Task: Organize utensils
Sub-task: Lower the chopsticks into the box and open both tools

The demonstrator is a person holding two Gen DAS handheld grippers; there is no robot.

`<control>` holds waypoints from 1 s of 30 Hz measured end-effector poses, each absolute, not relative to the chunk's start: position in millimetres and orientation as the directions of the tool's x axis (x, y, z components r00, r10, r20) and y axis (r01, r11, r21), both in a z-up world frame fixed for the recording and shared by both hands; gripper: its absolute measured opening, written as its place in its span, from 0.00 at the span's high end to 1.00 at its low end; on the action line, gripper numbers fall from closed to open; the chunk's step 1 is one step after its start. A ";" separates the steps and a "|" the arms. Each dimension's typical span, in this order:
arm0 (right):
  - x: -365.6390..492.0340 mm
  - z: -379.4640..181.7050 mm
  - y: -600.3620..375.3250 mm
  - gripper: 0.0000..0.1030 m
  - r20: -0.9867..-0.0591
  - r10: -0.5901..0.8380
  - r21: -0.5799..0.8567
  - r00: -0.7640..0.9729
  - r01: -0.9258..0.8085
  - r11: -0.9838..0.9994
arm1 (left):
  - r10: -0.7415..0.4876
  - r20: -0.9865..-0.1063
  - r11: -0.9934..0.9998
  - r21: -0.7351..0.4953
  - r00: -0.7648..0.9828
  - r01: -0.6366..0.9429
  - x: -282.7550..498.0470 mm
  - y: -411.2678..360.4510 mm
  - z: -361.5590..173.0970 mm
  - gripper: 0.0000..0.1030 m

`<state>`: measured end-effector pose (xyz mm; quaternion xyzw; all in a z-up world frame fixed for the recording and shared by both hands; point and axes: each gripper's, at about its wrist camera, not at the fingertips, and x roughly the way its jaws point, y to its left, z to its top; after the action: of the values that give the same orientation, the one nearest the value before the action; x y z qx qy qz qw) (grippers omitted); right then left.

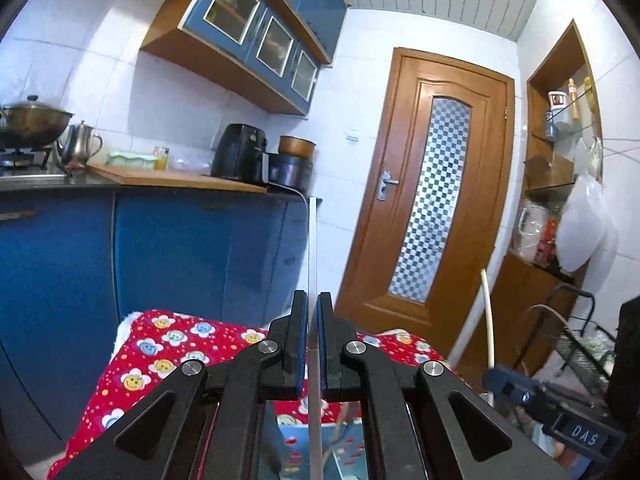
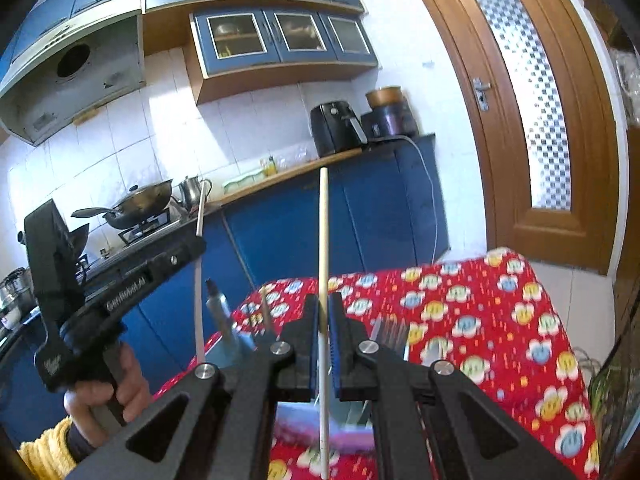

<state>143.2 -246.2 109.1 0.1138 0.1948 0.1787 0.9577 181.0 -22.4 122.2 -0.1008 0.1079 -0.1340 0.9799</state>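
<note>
Above the red cloth [image 2: 500, 320], each gripper holds one chopstick upright: left gripper [image 1: 313, 344] jaws clamp a grey chopstick [image 1: 313, 248], right gripper [image 2: 324, 344] jaws a pale chopstick [image 2: 324, 240].

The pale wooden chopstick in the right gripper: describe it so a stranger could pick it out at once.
Start at the table under the red smiley-flower cloth, then find the right gripper above its near edge. Clamped upright between its blue pads is the pale wooden chopstick. Unlike the greyer stick in the left gripper, it is cream and stands dead centre.
</note>
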 end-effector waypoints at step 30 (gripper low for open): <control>151.8 96.4 -234.4 0.77 -0.214 0.358 0.219 0.909 -0.312 0.924 | -0.222 -0.219 0.966 -0.180 0.950 0.184 166.2 -25.7 99.3 0.89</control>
<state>151.8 -234.4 96.4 0.0901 0.1261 0.1722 0.9728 166.2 -25.7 99.3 -0.0789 0.1198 -0.1032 0.9843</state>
